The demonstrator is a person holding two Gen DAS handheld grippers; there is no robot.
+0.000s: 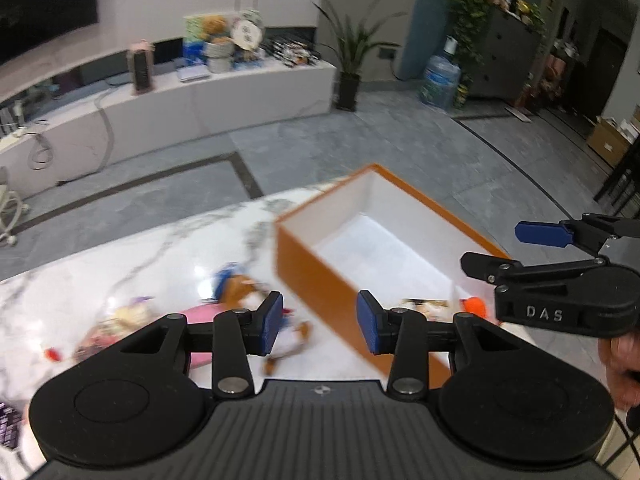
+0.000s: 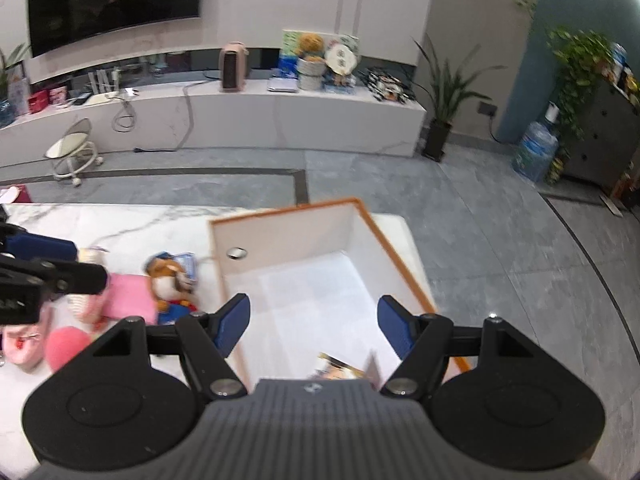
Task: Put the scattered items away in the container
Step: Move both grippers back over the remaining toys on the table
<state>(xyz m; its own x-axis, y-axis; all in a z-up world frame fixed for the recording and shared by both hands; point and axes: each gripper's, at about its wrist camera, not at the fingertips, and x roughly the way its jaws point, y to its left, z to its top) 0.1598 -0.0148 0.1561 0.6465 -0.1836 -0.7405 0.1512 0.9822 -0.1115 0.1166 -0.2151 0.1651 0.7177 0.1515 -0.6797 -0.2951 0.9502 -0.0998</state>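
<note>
An orange box with a white inside stands on the marble table. In it lie a picture card and a small orange thing. My left gripper is open and empty, hovering over the box's near corner. My right gripper is open and empty above the box's inside. It also shows at the right edge of the left wrist view, right gripper. Left of the box lie a brown and blue plush toy, a pink pad, a pink ball and small pink shoes.
The left gripper reaches in over the scattered things. Beyond the table lies grey tiled floor, then a long white TV bench, a stool on wheels, a potted plant and a water jug.
</note>
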